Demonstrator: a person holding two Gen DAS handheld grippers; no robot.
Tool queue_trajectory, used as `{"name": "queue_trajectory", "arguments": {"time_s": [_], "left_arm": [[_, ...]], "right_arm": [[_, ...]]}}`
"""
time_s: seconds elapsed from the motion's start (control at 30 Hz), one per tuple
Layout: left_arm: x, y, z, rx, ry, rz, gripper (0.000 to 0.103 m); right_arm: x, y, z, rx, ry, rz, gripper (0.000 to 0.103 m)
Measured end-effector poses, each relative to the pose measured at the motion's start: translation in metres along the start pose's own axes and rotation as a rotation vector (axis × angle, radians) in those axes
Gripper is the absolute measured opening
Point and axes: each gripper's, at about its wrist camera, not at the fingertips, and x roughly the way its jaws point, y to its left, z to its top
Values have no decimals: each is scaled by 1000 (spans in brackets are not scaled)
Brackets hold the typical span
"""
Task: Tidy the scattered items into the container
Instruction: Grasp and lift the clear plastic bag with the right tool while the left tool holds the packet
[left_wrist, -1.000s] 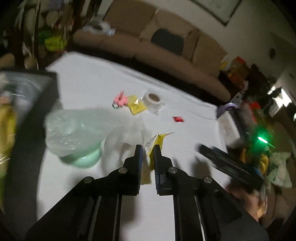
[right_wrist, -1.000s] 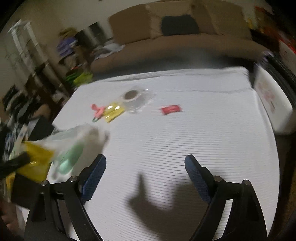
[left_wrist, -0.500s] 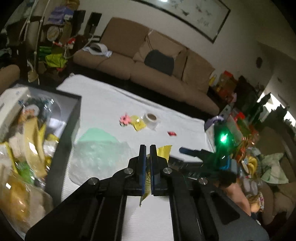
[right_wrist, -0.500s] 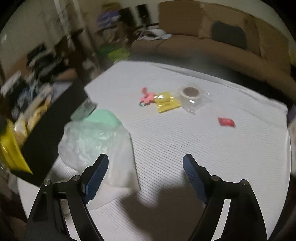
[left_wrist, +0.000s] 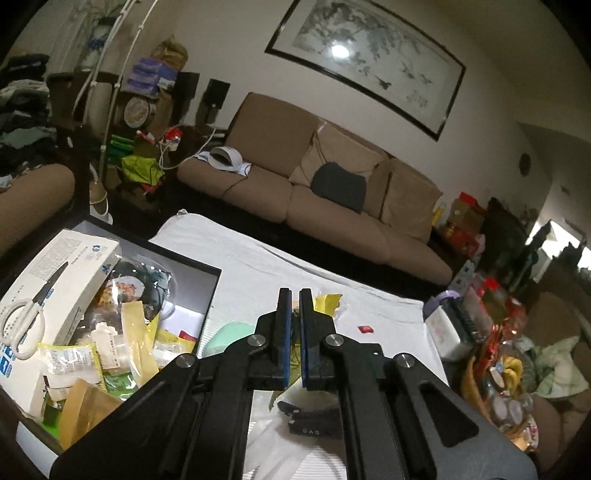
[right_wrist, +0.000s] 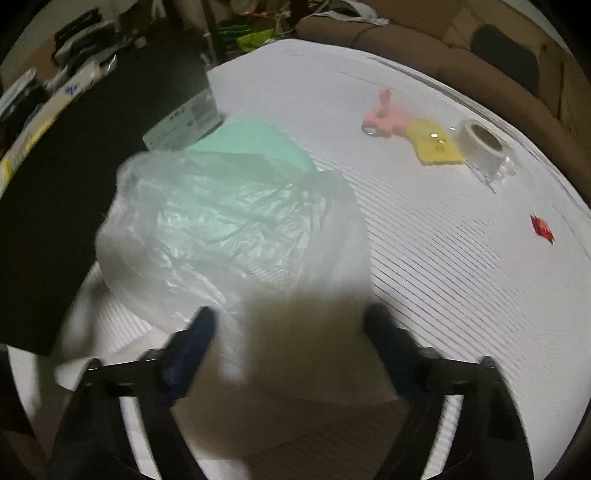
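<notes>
My left gripper is shut on a yellow packet and holds it in the air, just right of the black container, which is full of boxes and packets. My right gripper is open, low over a clear plastic bag with a mint green item inside; the bag's near edge lies between its fingers. On the white table lie a pink clip, a yellow packet, a tape roll and a red wrapper.
The container's black wall stands left of the bag, with a labelled box at its corner. A white box with scissors lies in the container. A brown sofa is behind the table; clutter stands to the right.
My left gripper has risen and swung left toward the container with the yellow packet. My right gripper has moved left and down onto the plastic bag.
</notes>
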Motion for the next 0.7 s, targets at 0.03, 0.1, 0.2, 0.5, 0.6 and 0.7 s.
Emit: {"name": "queue_trajectory", "arguments": {"time_s": [0.03, 0.1, 0.2, 0.5, 0.6, 0.7], "left_arm": [[-1, 1, 0, -5, -7, 2, 4], [-4, 2, 1, -10, -13, 5, 3], [-9, -2, 1, 36, -21, 18, 3], [-32, 11, 15, 76, -76, 91, 3], [-37, 15, 19, 76, -73, 97, 3], [-47, 11, 24, 125, -83, 157, 3]], "right_arm": [[-2, -3, 0, 19, 18, 18, 48], [-8, -11, -1, 66, 45, 93, 11], [-28, -23, -6, 137, 34, 169, 5], [-197, -36, 19, 157, -274, 185, 4], [-254, -23, 27, 119, -384, 151, 4], [-295, -4, 38, 83, -455, 130, 4]]}}
